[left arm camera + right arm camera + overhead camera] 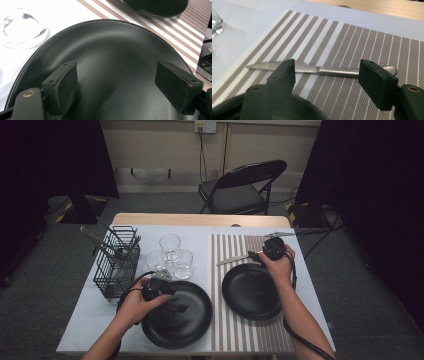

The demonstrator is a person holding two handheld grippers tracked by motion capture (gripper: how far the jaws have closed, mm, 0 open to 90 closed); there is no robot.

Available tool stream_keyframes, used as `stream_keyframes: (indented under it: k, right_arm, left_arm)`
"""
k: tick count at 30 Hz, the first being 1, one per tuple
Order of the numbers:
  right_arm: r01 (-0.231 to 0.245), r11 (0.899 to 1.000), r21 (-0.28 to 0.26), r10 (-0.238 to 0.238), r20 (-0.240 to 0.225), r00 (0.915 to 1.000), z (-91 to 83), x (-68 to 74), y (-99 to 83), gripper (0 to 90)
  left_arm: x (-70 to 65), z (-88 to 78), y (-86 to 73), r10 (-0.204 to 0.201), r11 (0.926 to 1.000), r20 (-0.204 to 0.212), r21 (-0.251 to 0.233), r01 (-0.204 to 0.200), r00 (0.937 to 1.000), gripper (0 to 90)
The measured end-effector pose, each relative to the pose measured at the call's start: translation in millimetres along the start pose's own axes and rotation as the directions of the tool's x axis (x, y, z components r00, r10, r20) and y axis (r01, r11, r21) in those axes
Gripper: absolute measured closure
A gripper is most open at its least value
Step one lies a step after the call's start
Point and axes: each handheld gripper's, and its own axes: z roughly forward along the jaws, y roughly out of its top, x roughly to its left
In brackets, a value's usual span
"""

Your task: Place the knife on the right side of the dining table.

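From the high view, the right gripper (261,255) hovers over the knife (235,259) lying on the striped placemat (240,330) just beyond the right plate (251,292); the left gripper (170,297) hangs over the near-left plate (175,317). In the left gripper view its jaws stand spread and empty. In the right gripper view, jaws spread around the knife (317,70); best to descend squarely, pinching the handle.

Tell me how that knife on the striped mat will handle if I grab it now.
The knife looks like solid metal, so probably stiff. It lies flat on the mat, so likely hard to get under. Its smooth handle may slip between the right gripper's open jaws.
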Motion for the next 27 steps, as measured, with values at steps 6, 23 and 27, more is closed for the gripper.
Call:
stream_keyframes:
  k: [6, 23, 27]
  right_arm:
    - [-0.016, 1.000, -0.010, 0.016, 0.015, 0.9998, 1.9, -4.0, 3.3, 30.2]
    - [-0.043, 0.999, 0.032, 0.041, 0.064, 0.9971, 20.4, -18.6, 5.4, 45.3]
    - [-0.039, 0.998, 0.042, 0.035, 0.075, 0.9966, 25.8, -20.4, 6.7, 48.6]
  left_arm:
    - [-0.7, -1.2, -1.2, -0.001, 1.0000, 0.004, -0.002, 0.001, 1.0000, 17.9]
    - [-5.2, -2.3, 0.7, 0.009, 0.9999, 0.012, -0.004, -0.009, 0.9999, 17.9]
    - [-3.4, -2.4, -0.6, 0.006, 1.0000, 0.006, 0.000, -0.006, 1.0000, 17.9]
